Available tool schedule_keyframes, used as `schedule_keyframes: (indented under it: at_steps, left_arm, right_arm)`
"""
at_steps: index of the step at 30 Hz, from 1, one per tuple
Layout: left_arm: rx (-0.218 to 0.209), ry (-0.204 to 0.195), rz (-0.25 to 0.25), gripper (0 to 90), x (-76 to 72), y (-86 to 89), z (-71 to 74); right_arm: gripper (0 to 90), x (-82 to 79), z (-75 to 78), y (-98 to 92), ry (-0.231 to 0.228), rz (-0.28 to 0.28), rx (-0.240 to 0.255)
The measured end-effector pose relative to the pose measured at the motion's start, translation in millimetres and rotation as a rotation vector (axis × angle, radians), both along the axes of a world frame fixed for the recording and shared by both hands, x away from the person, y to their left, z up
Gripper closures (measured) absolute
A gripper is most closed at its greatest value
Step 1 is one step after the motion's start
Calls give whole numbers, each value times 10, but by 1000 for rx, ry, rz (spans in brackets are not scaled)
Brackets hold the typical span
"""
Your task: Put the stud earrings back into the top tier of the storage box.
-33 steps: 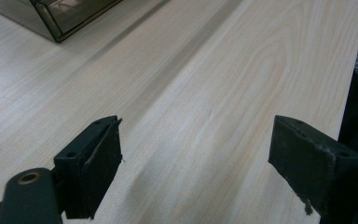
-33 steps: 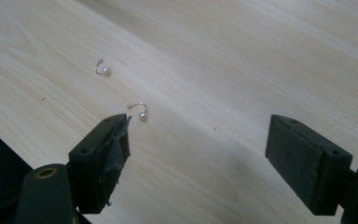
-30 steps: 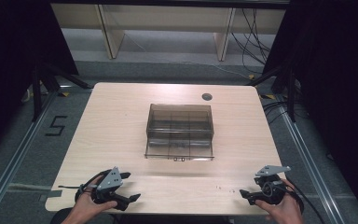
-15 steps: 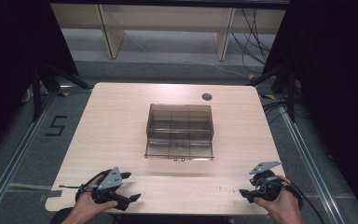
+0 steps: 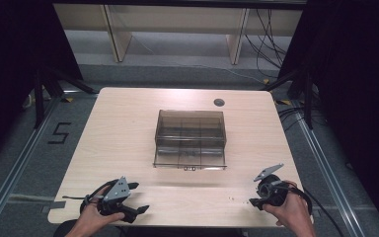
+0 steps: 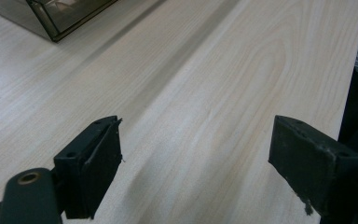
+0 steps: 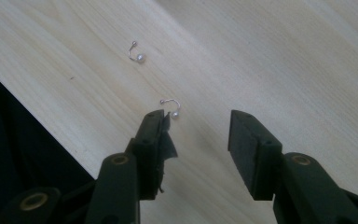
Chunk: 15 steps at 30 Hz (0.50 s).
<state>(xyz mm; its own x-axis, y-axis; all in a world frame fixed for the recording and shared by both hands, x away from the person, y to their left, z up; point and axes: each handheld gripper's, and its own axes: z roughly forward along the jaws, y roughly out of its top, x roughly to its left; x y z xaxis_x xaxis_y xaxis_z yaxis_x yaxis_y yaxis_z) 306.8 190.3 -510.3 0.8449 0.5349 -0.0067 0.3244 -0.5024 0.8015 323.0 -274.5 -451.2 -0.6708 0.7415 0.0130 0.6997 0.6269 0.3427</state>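
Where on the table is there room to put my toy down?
Plenty of bare wood lies left and right of the clear box, and behind it up to the small round hole. The front strip is busier: both grippers sit there, and two tiny pearl earrings lie by the right gripper.

Seen from above, two small earrings (image 5: 233, 198) on the tabletop (image 5: 128, 128) are mere specks; the clear box (image 6: 60, 14) is cut off at the left gripper view's top edge.
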Motion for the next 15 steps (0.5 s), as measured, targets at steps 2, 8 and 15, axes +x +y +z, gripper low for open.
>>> schedule_keyframes:
  at_steps: [2, 8, 15]
  left_arm:
    - [2, 0, -3, 163, 3, -2, -1]
    - [10, 8, -3, 163, 5, 4, 9]
    - [8, 8, -4, 164, 8, 4, 9]
  right_arm:
    - [600, 24, -6, 23, 16, 4, -22]
    - [656, 85, -58, 159, 63, 55, -56]
    - [722, 168, -148, 294, 133, 92, -131]
